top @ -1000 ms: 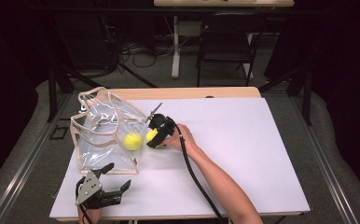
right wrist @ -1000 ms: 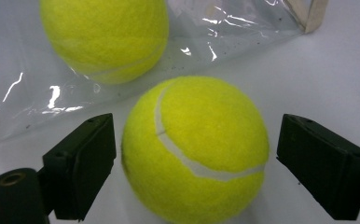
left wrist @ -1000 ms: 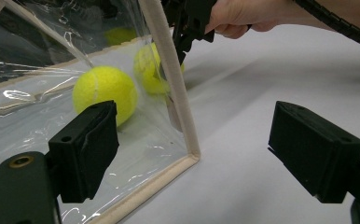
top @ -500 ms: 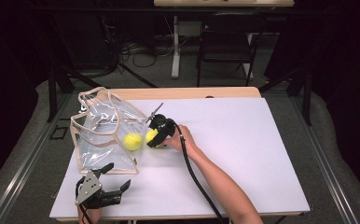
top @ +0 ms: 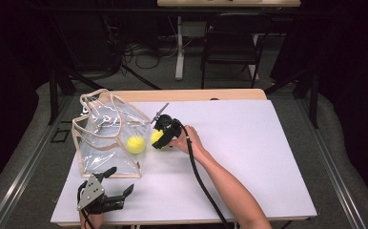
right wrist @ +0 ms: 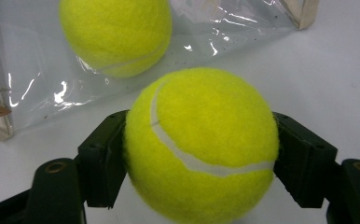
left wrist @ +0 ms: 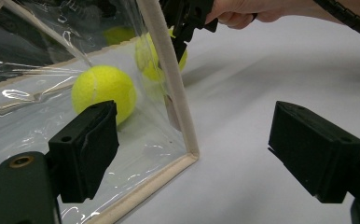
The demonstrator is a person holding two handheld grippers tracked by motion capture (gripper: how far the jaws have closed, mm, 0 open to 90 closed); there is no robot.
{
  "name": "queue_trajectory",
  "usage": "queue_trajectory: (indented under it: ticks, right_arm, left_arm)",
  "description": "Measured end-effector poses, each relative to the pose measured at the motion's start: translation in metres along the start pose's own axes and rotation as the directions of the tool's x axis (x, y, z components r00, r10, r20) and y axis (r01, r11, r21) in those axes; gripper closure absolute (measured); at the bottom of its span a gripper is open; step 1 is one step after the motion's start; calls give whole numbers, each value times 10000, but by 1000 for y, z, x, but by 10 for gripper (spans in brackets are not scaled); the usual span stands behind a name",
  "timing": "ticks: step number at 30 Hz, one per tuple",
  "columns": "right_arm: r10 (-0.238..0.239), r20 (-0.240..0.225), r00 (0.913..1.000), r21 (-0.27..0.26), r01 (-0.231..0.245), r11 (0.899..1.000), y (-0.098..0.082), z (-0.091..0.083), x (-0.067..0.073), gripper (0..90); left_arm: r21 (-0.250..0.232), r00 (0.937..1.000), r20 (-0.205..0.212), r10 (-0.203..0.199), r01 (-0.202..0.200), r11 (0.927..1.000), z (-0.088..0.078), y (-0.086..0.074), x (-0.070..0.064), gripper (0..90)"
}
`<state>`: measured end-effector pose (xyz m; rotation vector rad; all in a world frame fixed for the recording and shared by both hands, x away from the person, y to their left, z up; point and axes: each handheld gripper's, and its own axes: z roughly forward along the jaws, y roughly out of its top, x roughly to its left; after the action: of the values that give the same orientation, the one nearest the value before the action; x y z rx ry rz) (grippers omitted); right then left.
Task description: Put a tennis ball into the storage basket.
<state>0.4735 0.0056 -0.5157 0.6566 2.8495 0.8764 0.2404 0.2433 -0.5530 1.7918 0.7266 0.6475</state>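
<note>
The table (top: 249, 157) carries a white sheet, and on its left part stands the bag (top: 107, 138), clear plastic with tan edging and cord handles, its mouth upward. Everything else sits relative to that bag.

The right arm (top: 220, 181) reaches in from the near edge toward the bag's right wall. The left gripper (top: 109, 193) rests near the table's front edge, just in front of the bag's near corner; in the left gripper view its jaws stand wide apart with nothing between them, one in front of the bag's wall, the other over bare sheet.

The right gripper (top: 159, 138) lies just beside the bag's right wall, outside it. Its jaws have just been closing and now clench a ball (right wrist: 201, 144), a pad pressed on each flank.

A second ball (top: 135, 144) lies inside the bag, on its floor near the right wall, just across the plastic from the held one.
</note>
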Motion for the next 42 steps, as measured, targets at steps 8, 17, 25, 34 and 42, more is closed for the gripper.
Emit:
queue_trajectory:
  ticks: [8,17,25,34,42]
  right_arm:
    - [-117,142,9998,17,117,9999,2,-9,0,262]
    - [-202,275,9994,10,201,9998,6,-20,4,263]
    - [-313,357,9989,103,309,9995,7,-26,5,262]
    - [-385,381,9985,97,382,9992,8,-34,4,263]
    - [-467,409,9981,103,463,9989,10,-39,5,263]
  left_arm:
    - [27,10000,-14,43,-43,10000,0,0,1,158]
    - [26,10000,-52,40,-40,10000,-1,0,0,157]
    - [16,10000,-88,27,-27,10000,-1,0,1,158]
    - [6,10000,-91,20,-20,10000,-2,-1,1,158]
    - [31,10000,-62,20,-20,10000,-1,-1,1,157]
